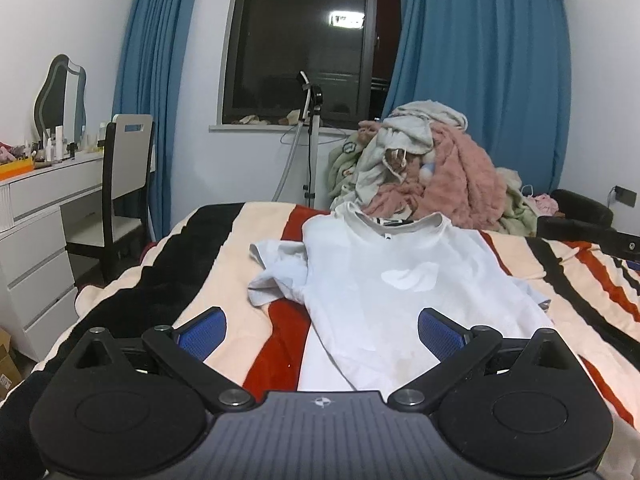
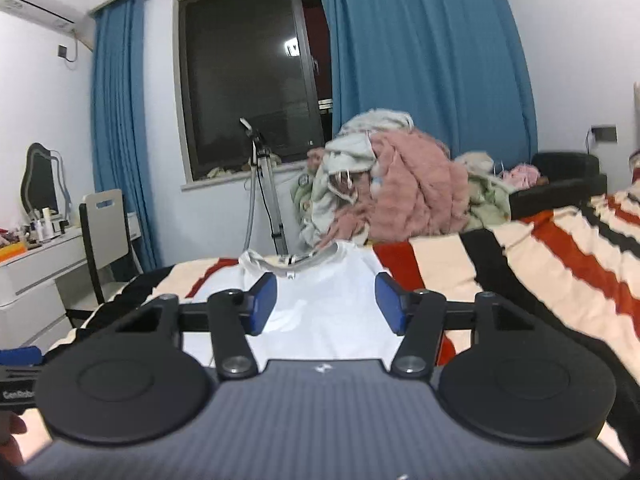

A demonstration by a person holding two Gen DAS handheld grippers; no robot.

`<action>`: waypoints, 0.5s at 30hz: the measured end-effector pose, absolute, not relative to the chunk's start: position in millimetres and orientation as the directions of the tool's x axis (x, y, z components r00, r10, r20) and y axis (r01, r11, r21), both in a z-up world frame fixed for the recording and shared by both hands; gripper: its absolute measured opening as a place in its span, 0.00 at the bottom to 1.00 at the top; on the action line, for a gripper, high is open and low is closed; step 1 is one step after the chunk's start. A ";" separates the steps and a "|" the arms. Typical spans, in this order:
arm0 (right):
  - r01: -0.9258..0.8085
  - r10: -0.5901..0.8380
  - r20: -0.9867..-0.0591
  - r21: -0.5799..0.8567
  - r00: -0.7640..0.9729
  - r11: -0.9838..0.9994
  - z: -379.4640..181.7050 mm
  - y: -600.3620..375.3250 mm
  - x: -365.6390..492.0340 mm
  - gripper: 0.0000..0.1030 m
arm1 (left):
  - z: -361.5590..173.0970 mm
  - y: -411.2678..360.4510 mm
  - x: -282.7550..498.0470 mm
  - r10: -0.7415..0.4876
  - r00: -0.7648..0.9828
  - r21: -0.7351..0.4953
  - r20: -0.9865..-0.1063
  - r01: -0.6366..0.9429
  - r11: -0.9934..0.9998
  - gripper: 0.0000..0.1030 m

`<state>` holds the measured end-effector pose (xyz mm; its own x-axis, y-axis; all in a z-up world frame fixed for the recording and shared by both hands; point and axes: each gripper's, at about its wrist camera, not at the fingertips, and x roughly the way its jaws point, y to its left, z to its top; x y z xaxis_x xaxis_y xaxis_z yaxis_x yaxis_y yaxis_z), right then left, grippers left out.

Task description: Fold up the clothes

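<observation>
Left hand-held gripper (image 1: pixel 322 334): jaws spread wide, nothing between the blue pads; it hangs low over the near hem of the white T-shirt (image 1: pixel 400 280).
Right hand-held gripper (image 2: pixel 326 304): jaws partly apart, pads clear of the cloth, with the shirt's chest showing between them.
White T-shirt: spread flat on the striped bed (image 1: pixel 224 280), collar at the far side; its left sleeve (image 1: pixel 276 276) is crumpled.
Clothes pile (image 1: pixel 432 172): heaped past the collar, pink and grey garments mixed.
Open room: bare blanket on both sides of the shirt; desk (image 1: pixel 44 188) and chair (image 1: pixel 124 176) stand left of the bed's edge.
</observation>
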<state>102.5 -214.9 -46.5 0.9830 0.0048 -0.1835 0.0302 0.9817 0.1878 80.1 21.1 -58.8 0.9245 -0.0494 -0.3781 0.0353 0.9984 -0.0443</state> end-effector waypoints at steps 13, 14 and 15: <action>0.017 0.063 -0.239 0.321 0.969 0.947 -67.6 -222.3 108.7 0.56 | -71.8 32.6 120.6 -0.053 0.878 -0.157 -0.475 -0.025 0.987 1.00; 0.015 0.066 -0.239 0.325 0.969 0.946 -69.2 -221.3 109.2 0.56 | -72.5 34.9 129.7 -0.052 0.875 -0.170 -0.482 -0.035 0.985 1.00; 0.015 0.065 -0.238 0.322 0.969 0.946 -70.4 -219.9 109.5 0.56 | -74.7 40.0 140.8 -0.054 0.871 -0.197 -0.488 -0.049 0.979 1.00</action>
<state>109.5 -219.9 -70.4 0.9691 0.0655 -0.2376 0.0151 0.9465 0.3225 140.8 40.0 -74.7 0.8712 -0.0542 -0.4879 -0.0493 0.9792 -0.1970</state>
